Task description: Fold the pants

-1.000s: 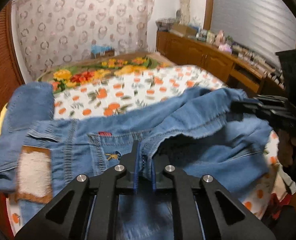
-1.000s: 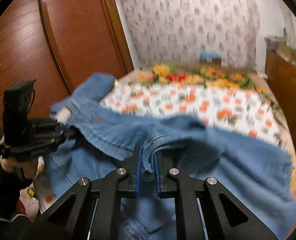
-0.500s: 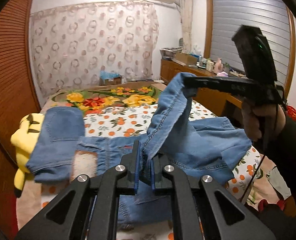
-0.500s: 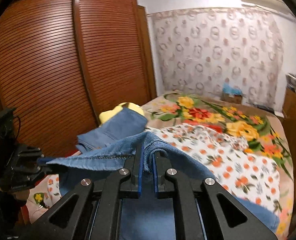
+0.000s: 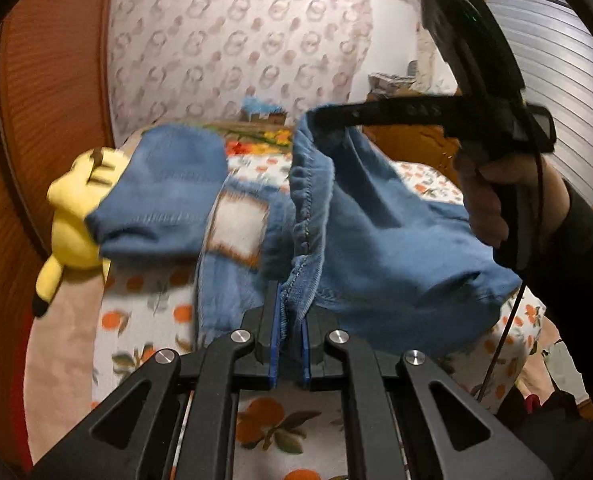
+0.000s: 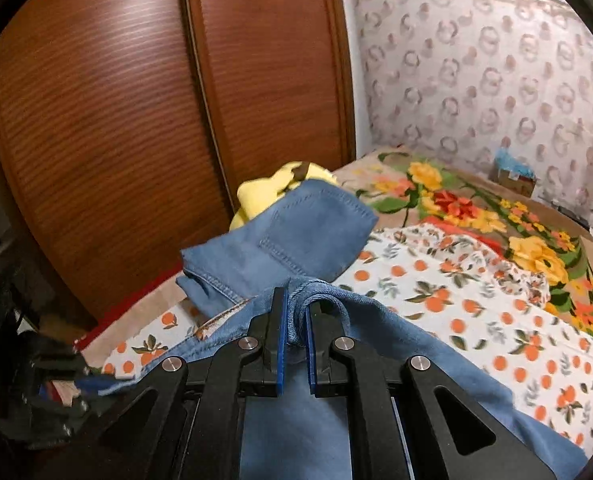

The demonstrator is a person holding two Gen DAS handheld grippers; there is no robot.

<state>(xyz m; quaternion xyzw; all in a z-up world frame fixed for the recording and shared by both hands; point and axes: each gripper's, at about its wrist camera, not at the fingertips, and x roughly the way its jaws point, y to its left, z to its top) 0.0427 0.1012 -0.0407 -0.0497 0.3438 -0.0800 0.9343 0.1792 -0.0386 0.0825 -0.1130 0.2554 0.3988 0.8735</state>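
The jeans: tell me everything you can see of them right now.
The jeans are mid-blue denim with stitched seams and a pale waistband patch. Both tongs are shut on one gathered hem: the left tongs low, the right tongs lifting it above the bed. One folded part rests against a yellow plush toy; the rest drapes over the orange-print sheet.

1. Both views are lit by soft, even indoor light; no lamp is seen and no hard shadows are cast.
2. A faint sheen is shown on the wooden doors (image 6: pixel 108 120) left of the fingers (image 6: pixel 279 336).
3. Motion blur is seen on the jeans (image 5: pixel 376 240) and yellow toy (image 5: pixel 76 216) beyond the fingers (image 5: pixel 272 332).
4. The patterned curtain (image 5: pixel 236 40) farther beyond is smeared.
5. Straight lines are bent by fisheye distortion, and the corners are darkened by a black rim.
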